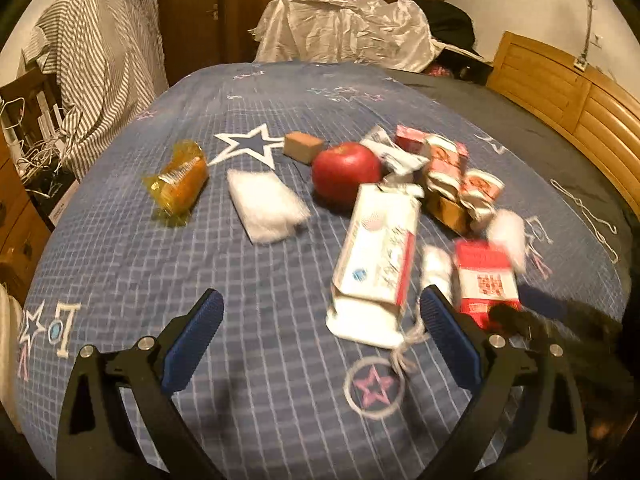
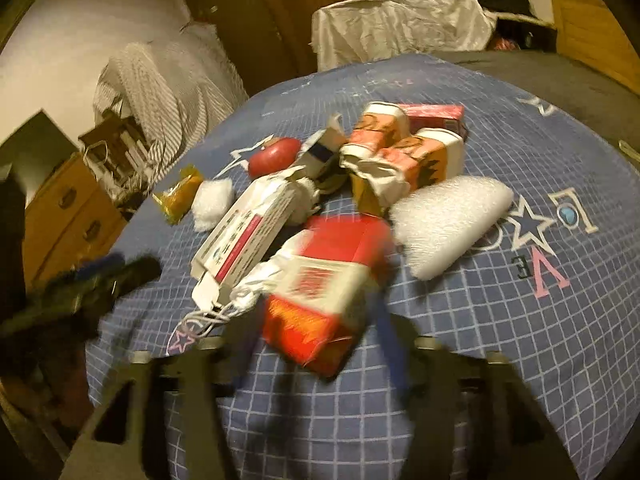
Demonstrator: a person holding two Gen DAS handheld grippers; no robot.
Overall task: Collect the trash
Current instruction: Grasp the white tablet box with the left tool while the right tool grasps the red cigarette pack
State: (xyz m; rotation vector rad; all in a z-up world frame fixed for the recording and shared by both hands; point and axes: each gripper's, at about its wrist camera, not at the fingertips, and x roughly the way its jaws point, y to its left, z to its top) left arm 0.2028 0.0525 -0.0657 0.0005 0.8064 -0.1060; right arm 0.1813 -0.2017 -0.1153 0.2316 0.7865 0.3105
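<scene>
Gathering step; right tongs (image 2: 316, 344) straddle the red carton (image 2: 320, 300), grip uncertain; left tongs (image 1: 322, 328) spread, empty; next, pinch and lift.

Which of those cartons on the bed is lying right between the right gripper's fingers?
The crumpled red-and-white carton, nearest the right gripper. The long white box lies to its left, and the orange-and-white cartons sit farther back.

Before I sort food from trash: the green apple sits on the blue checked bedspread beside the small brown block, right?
Not green. The apple is red, as the left wrist view shows. It does sit on the blue checked bedspread beside the small brown block.
</scene>
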